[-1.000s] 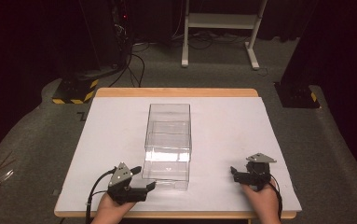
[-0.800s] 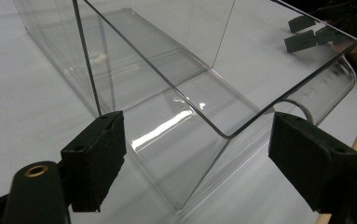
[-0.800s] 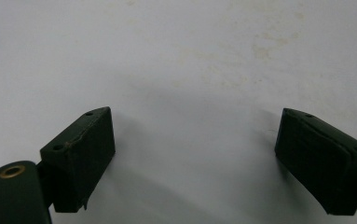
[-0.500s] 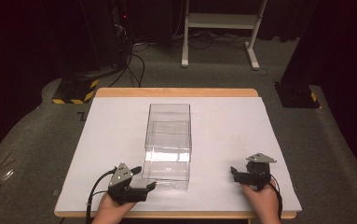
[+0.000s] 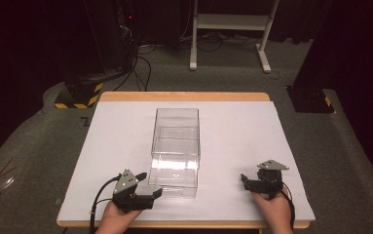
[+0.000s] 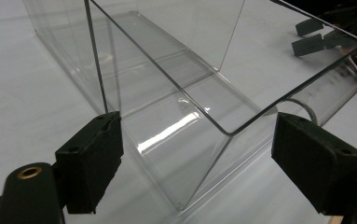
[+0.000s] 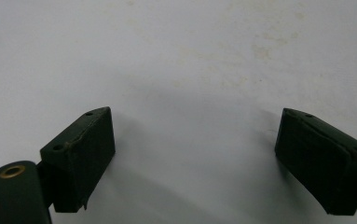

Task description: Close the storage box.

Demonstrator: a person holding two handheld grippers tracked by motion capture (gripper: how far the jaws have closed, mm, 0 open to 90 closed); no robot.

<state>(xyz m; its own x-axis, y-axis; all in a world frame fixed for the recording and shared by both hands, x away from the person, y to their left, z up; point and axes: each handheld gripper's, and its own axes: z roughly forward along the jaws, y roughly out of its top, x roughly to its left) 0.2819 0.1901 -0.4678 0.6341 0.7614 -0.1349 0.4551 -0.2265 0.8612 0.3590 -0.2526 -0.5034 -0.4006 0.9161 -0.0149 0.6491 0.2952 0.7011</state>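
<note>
clear plastic box (image 5: 175, 146) standing in the middle of the high view, on the white surface (image 5: 237, 131), long axis running from the lower edge of the frame up toward the top, short ends facing near and far. open at the top, walls transparent, a ridge or divider crossing it about halfway along. near end sitting just beside the left hand-held gripper (image 5: 151, 195), which lies at lower left of centre in the high view, pointing right and slightly up toward the box's near left corner; whether touching or just short of it, cannot tell from above.

in the left gripper view, clear plastic box (image 6: 190, 93) stretching away from lower centre to upper left, near corner between the two black jaws, upper rim curving at the right. left hand-held gripper (image 6: 197, 163) with jaws wide apart, nothing pinched, pads clear of the walls on both sides.

right hand-held gripper (image 5: 243, 179) at lower right of the high view, well apart from the box, pointing left, held by a hand (image 5: 271, 207) coming in from the bottom edge. in the right gripper view, right hand-held gripper (image 7: 195, 158) with jaws spread wide over bare white surface (image 7: 176, 60), faintly stained toward the upper right of the frame
</note>
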